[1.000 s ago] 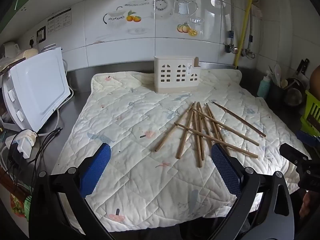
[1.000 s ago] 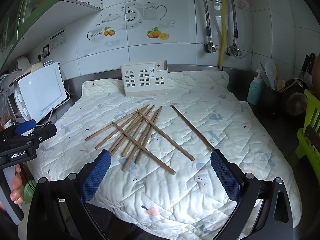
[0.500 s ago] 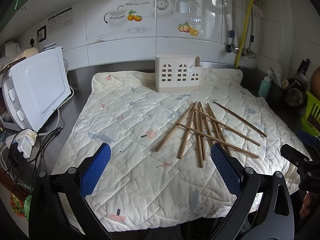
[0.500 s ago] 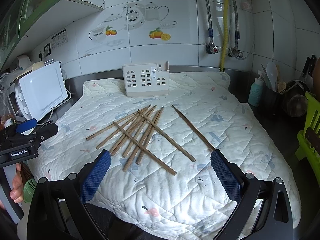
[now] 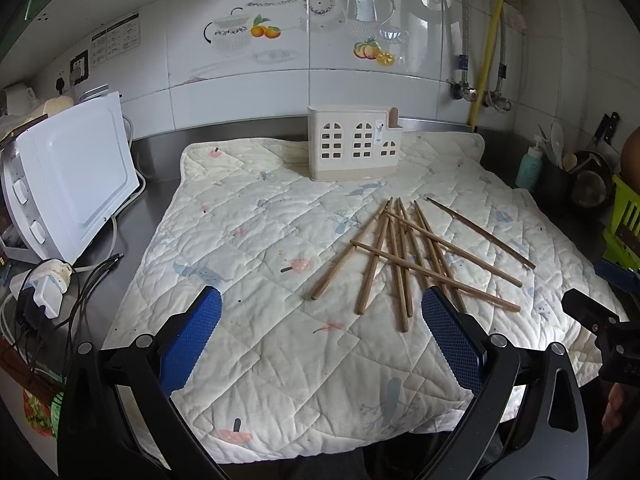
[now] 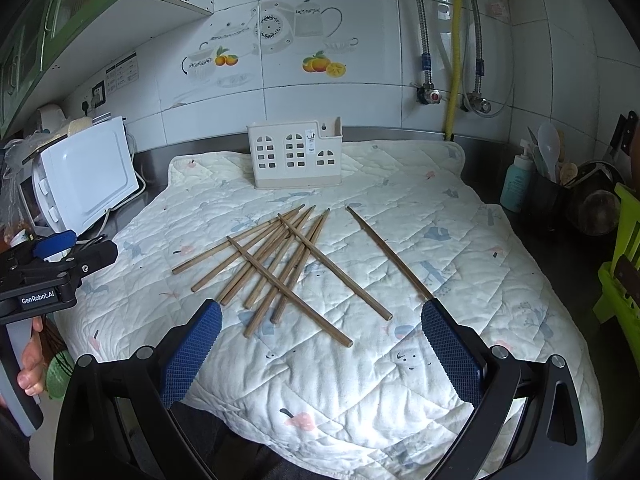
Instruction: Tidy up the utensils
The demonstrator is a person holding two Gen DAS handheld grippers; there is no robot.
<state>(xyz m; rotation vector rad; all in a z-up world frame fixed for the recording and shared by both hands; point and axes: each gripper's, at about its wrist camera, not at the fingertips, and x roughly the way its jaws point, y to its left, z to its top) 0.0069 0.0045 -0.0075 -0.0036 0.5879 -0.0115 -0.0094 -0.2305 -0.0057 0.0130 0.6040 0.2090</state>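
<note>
From the left wrist cam we're looking down at the quilted mat [image 5: 280, 340] spread over the steel counter. Our left gripper [image 5: 320, 340] hangs above the mat's near edge with its blue pads [image 5: 190, 342] spread wide and nothing between them, so it's just waiting. The chopsticks [image 5: 404, 256] lie in a loose crossed pile right of centre, tips fanning toward the back, with one stray lying further right. The cream holder [image 5: 354, 148], the one with little house-shaped windows, stands upright at the far edge of the mat, well apart from the pile. Probably parked back there so there's room to work in front of it. The white appliance [image 5: 72, 176] sits off to the left on the counter, out of the way

Switching to the right wrist cam: our right gripper [image 6: 320, 340] is wide apart too, holding nothing, hovering over the near part of the mat. The pile of chopsticks [image 6: 280, 260] is just ahead between the pads, and the lone stick [image 6: 388, 254] runs down toward the right pad. The holder [image 6: 298, 156] is straight ahead at the back. Our left gripper's body [image 6: 52, 268] pokes in at the left edge

Nothing's in the holder as far as we can tell, so we'd say the job hasn't really started. The sticks cross each other, so grabbing one cleanly looks fiddly
</note>
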